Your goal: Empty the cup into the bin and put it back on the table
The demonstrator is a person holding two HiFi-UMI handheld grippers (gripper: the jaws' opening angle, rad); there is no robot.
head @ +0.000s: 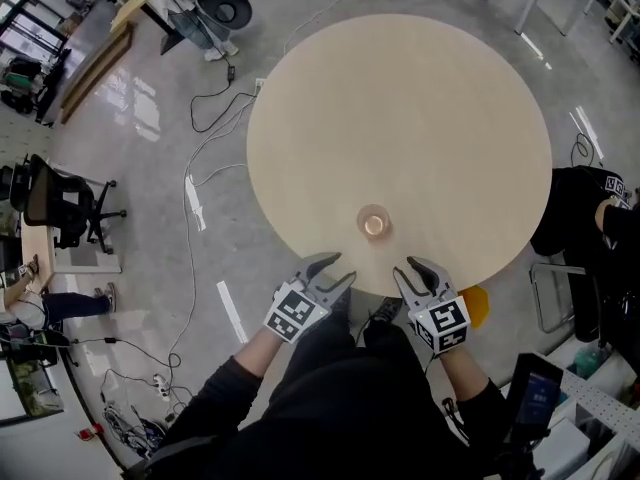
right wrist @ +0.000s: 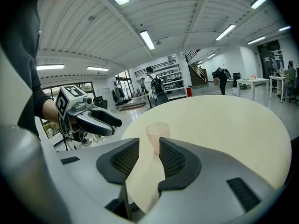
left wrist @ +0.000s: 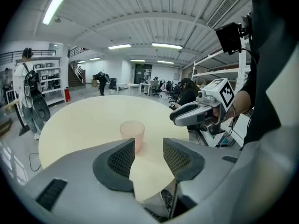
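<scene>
Though its contents are unclear, pink cup [head: 374,221] (upright) stands on table [head: 400,118].

One cup [head: 375,221], one round table [head: 400,118] and two hand-held grippers [head: 338,268] [head: 405,268].

Table [head: 400,98]: round top in a pale wood tone, smooth and matt (whether veneer or laminate cannot be told). Cup [head: 374,222]: thin translucent plastic with a pinkish tint and smooth walls. Left gripper [head: 342,268] and right gripper [head: 404,268]: moulded light-grey plastic shells with a matt finish, dark pads [left wrist: 122,158] with a fine ribbed texture, and marker cubes [head: 296,313] in flat black-and-white print, seen against dark matt cloth sleeves [head: 215,398] and a grey floor [head: 150,108] polished glossy enough to mirror the lights.
</scene>
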